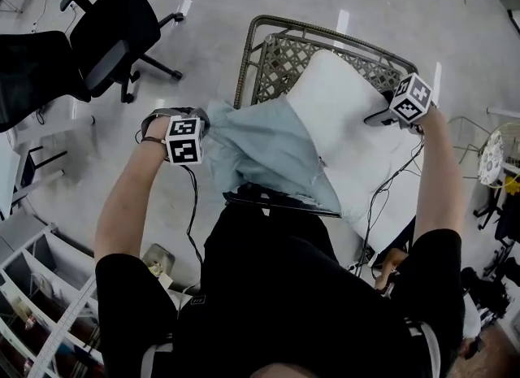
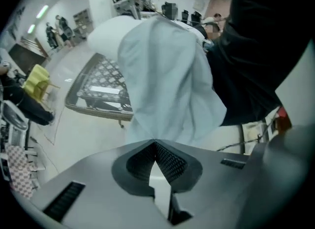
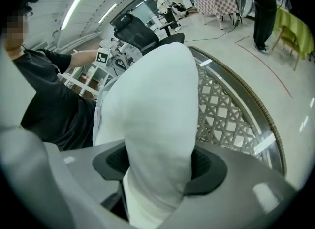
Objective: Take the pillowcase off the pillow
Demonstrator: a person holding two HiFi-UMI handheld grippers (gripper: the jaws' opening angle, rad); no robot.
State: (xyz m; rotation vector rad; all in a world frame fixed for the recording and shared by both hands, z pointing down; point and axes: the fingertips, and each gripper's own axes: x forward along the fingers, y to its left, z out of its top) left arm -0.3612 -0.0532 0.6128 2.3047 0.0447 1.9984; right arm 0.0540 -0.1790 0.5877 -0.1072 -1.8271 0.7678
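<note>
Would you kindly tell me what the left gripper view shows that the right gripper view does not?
Only the left gripper view: the left gripper, jaws pinched shut on an edge of the pale blue pillowcase, which hangs bunched. Only the right gripper view: the right gripper, jaws clamped around the end of the white pillow. Both: the pillow, the woven chair and the person's black shirt.

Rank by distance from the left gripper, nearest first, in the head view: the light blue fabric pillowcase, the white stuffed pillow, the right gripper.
1. light blue fabric pillowcase: pinched in the left gripper.
2. white stuffed pillow: middle, beyond the pillowcase.
3. right gripper: far right, clamped on the pillow's end.
</note>
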